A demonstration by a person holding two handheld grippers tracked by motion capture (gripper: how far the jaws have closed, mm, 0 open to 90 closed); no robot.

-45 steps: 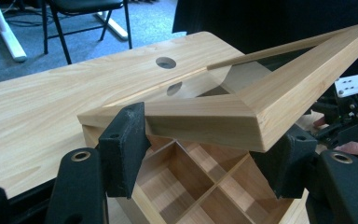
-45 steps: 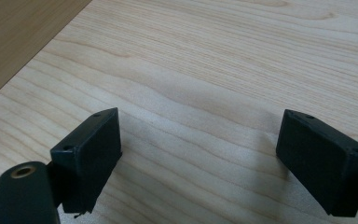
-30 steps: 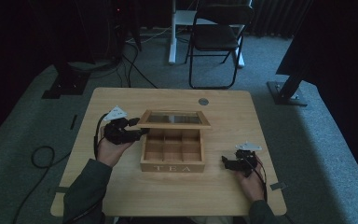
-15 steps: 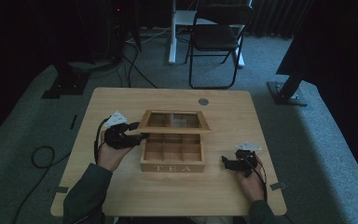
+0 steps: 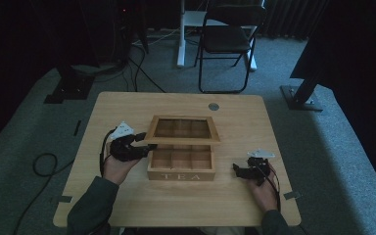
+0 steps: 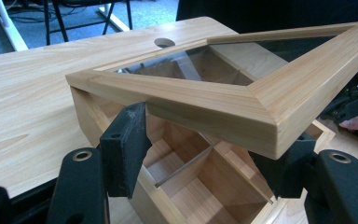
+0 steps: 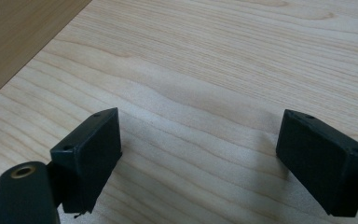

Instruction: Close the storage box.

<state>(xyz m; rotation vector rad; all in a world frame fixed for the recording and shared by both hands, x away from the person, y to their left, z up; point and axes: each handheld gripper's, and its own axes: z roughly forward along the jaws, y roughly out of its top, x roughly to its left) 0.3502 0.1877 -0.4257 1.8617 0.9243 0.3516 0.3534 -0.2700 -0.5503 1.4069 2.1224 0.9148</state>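
My left gripper (image 6: 205, 154) pinches the glass-paned wooden lid (image 6: 242, 100) of the "TEA" box (image 5: 181, 164); it may slip and slam. My right gripper (image 7: 205, 163) rests spread beside the box.

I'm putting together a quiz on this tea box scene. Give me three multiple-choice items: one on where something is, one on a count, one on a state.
1. Where is the left tool?
A. at the left corner of the box's lid
B. on the chair
C. at the table's far edge

2. How many compartments does the tea box have in its front row?
A. one
B. three
C. six

3. How do the jaws of the right tool stand?
A. clamped on the lid
B. closed on a tea bag
C. apart, with bare table between them

Answers:
1 A: the left tool view shows its pads on either side of the lid's corner.
2 B: the high view shows three cells behind the word TEA.
3 C: the right tool view shows plain wood between the pads.
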